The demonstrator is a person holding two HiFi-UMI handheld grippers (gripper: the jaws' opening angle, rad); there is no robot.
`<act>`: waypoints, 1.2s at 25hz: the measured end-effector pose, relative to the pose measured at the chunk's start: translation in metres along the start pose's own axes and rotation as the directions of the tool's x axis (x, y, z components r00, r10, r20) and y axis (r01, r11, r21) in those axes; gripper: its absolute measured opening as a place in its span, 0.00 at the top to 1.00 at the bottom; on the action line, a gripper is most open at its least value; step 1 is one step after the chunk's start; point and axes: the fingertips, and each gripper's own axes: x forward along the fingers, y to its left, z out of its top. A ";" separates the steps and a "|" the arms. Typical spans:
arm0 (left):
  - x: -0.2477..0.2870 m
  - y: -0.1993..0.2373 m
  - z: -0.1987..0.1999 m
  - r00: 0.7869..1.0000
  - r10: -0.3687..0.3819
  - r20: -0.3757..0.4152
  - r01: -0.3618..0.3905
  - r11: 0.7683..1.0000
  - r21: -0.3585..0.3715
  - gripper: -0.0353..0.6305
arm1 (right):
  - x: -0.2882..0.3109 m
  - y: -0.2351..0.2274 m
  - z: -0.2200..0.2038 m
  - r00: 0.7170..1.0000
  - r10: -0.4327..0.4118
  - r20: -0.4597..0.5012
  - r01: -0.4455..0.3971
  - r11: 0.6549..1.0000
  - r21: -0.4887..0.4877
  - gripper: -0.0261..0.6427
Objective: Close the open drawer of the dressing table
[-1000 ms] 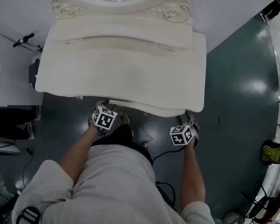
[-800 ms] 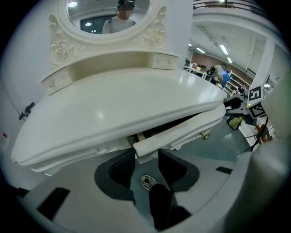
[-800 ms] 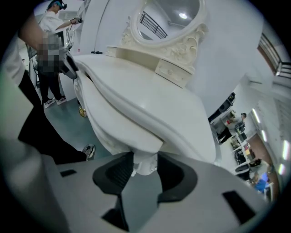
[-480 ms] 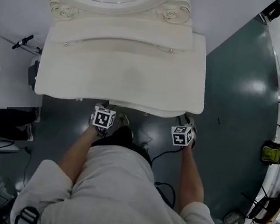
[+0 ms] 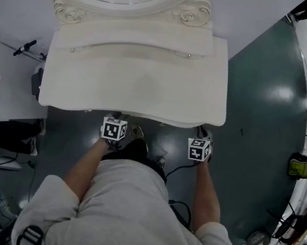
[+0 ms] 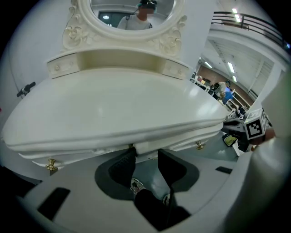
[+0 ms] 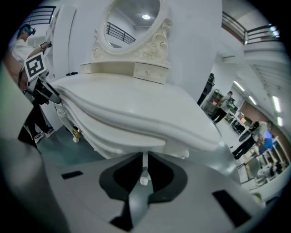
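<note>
Drawer (image 6: 145, 147) slides nearly flush under tabletop (image 5: 136, 82). Right hand-held gripper (image 7: 144, 160) has just been closing to a slit, nothing clearly held. Left hand-held gripper (image 6: 145, 154) is wide. An uneven push could jam the drawer.

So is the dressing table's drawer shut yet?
Nearly shut. In the left gripper view the drawer front sits tucked under the tabletop edge. Whether it is fully flush, cannot tell.
</note>
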 end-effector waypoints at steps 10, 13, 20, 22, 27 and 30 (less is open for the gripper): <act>0.004 0.003 0.003 1.000 0.001 0.023 0.001 0.996 -0.091 0.72 | 0.004 0.001 0.003 0.999 -0.011 0.034 0.007 0.992 0.125 0.92; 0.005 0.004 0.005 0.999 0.011 0.034 -0.007 0.991 -0.135 0.72 | 0.004 -0.001 0.006 0.999 -0.013 0.048 0.005 0.987 0.161 0.93; 0.009 0.008 -0.007 0.999 0.006 0.042 0.007 0.953 -0.304 0.72 | -0.001 -0.001 0.010 0.997 -0.006 0.080 -0.013 0.973 0.228 0.93; 0.005 0.012 -0.016 0.999 0.031 0.034 -0.019 0.950 -0.312 0.74 | -0.005 0.002 0.006 0.998 -0.004 0.066 -0.012 0.972 0.233 0.93; -0.019 0.007 -0.026 0.993 0.103 0.057 -0.086 0.965 -0.246 0.91 | -0.026 0.017 0.001 0.996 0.009 0.087 -0.028 0.975 0.222 0.93; -0.034 -0.012 -0.019 0.987 0.101 0.123 -0.075 0.976 -0.204 0.92 | -0.044 0.034 0.015 0.988 0.038 0.151 -0.065 0.982 0.179 0.94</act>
